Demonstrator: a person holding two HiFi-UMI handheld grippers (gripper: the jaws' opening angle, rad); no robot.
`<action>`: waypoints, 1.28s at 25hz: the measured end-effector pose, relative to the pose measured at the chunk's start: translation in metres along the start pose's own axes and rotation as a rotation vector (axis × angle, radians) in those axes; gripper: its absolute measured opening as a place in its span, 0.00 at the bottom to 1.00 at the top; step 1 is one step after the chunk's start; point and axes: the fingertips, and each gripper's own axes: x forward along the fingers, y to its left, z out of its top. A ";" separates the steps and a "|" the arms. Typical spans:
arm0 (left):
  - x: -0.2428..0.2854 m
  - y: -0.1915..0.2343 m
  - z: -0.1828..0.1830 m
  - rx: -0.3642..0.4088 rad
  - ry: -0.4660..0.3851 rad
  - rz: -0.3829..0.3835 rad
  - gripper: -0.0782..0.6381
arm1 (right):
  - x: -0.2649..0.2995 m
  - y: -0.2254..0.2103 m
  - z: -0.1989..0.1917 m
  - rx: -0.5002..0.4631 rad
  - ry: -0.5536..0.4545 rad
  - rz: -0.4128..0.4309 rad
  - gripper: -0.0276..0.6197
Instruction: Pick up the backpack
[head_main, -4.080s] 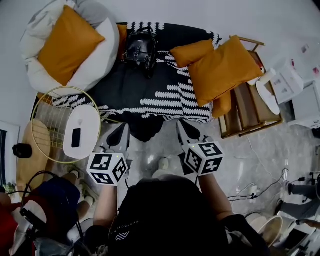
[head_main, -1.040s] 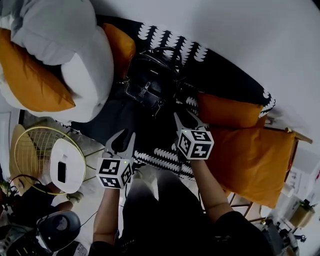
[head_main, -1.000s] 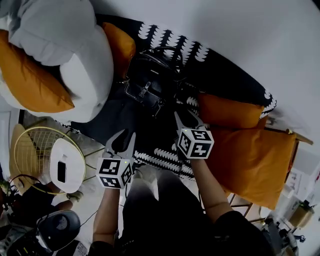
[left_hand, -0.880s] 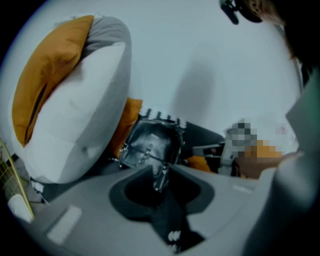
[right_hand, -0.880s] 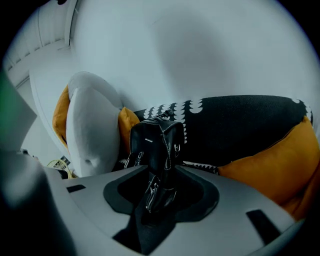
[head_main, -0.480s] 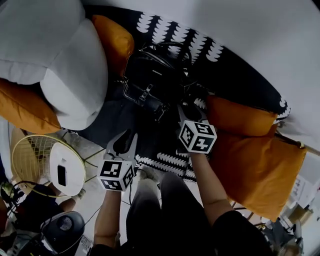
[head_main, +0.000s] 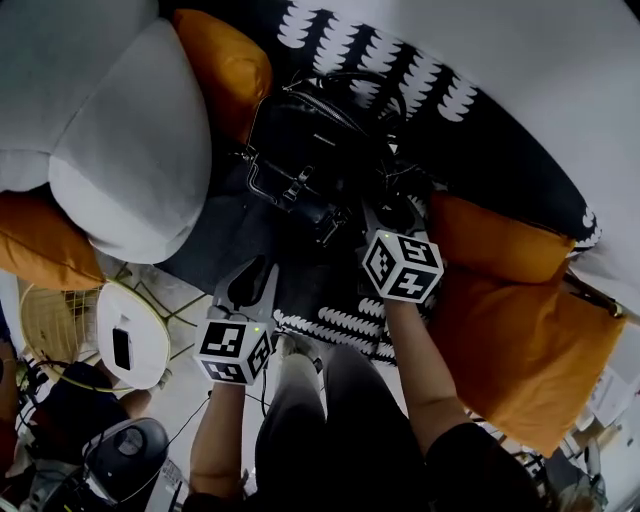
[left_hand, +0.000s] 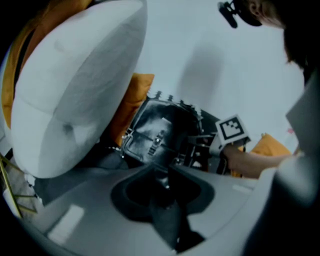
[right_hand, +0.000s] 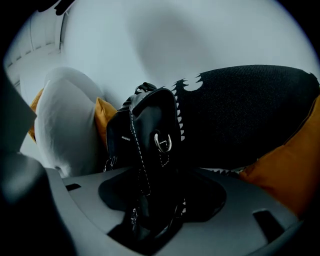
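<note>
On sofa (head_main: 480, 150), right claw (head_main: 383, 215) spread round backpack (head_main: 310, 150), tips obscured; left claw (head_main: 258, 272) clenched.

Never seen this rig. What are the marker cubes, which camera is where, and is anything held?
No robot: a person holds a claw in each hand; the marker cubes belong to them. One camera looks down from the head, one rides on each claw. A black leather backpack stands on a black-and-white patterned sofa, beside a white cushion and orange cushions. The left claw is shut, empty. The right claw has the backpack between its jaws; whether it grips is unclear.
</note>
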 end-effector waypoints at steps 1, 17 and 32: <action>0.001 0.001 -0.002 -0.001 0.005 0.002 0.24 | 0.002 -0.001 0.001 -0.006 -0.005 -0.001 0.40; 0.001 0.007 -0.014 -0.016 0.029 0.024 0.24 | 0.020 0.020 0.003 -0.155 -0.007 0.052 0.22; -0.034 0.007 0.002 -0.018 -0.031 0.072 0.23 | -0.017 0.059 -0.012 -0.124 0.010 0.120 0.12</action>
